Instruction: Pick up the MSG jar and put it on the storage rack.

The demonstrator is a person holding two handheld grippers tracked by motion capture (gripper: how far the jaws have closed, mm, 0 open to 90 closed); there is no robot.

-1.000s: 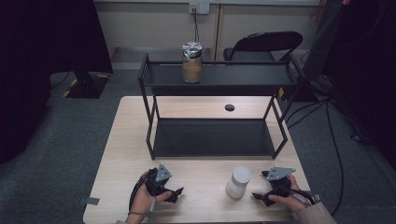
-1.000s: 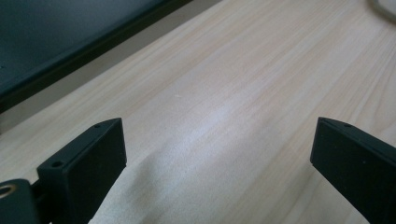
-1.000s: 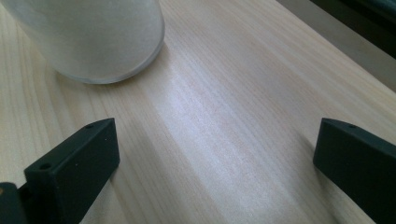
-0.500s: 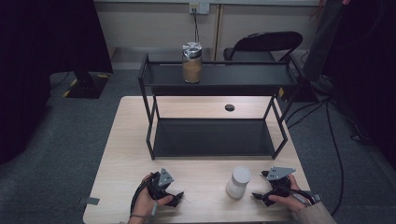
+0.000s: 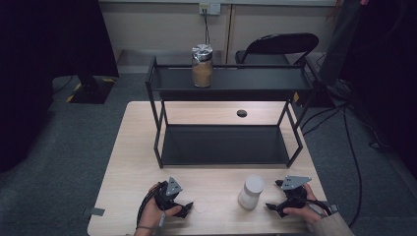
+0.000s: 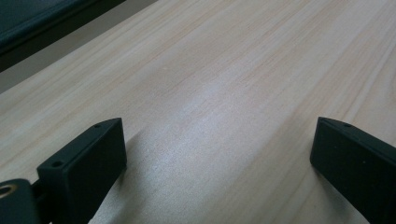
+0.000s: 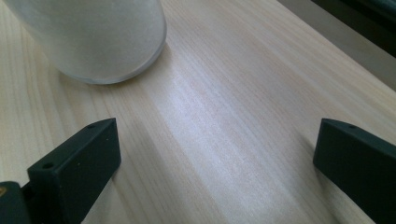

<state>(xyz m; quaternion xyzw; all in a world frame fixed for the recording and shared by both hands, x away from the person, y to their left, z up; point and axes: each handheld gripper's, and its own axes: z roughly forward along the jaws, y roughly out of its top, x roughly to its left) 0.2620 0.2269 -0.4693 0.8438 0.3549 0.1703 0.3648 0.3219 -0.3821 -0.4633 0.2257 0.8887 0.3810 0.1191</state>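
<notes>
Pale wood bench [image 5: 211, 182] w/ black two-tier rack [image 5: 226, 118]: white bottle [image 5: 251, 192] stands upright just beside right claw [image 7: 215, 158]; both claws spread, empty; left claw [image 6: 219, 158] over bare wood. Risk: careless sideways nudge could topple bottle.

High view above near edge facing forward, gripper views close over the shared table [image 5: 211, 187]
</notes>
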